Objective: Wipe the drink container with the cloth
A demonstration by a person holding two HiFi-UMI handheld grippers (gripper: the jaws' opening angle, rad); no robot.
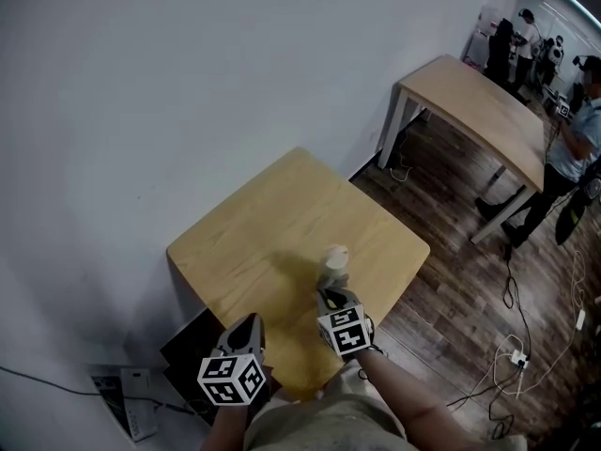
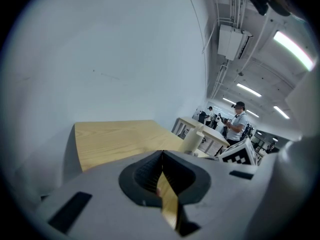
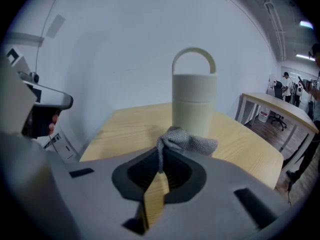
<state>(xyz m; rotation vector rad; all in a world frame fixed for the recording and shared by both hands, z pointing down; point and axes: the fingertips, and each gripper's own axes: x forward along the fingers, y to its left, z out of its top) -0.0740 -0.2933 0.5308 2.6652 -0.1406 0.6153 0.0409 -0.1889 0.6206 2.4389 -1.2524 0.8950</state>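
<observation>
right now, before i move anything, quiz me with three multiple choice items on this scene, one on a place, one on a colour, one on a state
1. Where does the drink container stand?
A. on the wooden table
B. on a shelf
C. in a sink
2. What colour is the cloth?
A. red
B. grey
C. blue
3. How do the fingers of the right gripper stand?
A. wide apart, empty
B. shut on nothing
C. shut on the cloth
Answers: 1 A, the right gripper view shows it upright on the tabletop; 2 B, its weave reads grey; 3 C, the cloth runs down into the closed fingers.
</observation>
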